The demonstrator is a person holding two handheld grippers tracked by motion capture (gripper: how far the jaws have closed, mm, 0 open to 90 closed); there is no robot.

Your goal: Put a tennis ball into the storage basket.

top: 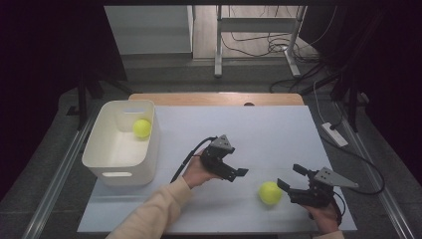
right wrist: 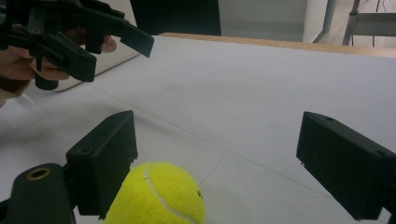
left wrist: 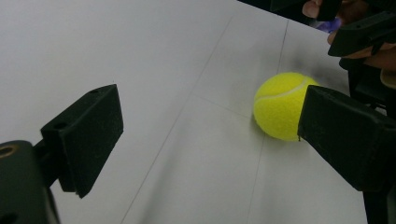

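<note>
A yellow tennis ball (top: 269,192) lies on the white table near the front edge. My right gripper (top: 290,176) is open just right of it. In the right gripper view the ball (right wrist: 156,196) sits low, close against the left jaw, and the right gripper (right wrist: 219,149) holds nothing. My left gripper (top: 237,175) hovers open a little left of and beyond the ball, pointing toward it. In the left gripper view the ball (left wrist: 280,105) lies ahead, partly behind the right jaw, and the left gripper (left wrist: 210,121) is empty. A second tennis ball (top: 142,128) rests inside the white bin (top: 112,167).
The white bin stands at the table's left side. A wooden strip (top: 214,98) runs along the far edge. Table legs and cables (top: 268,45) lie on the floor beyond, and a power strip (top: 334,134) lies off the right side. The other hand's gripper (right wrist: 79,32) appears upper left in the right gripper view.
</note>
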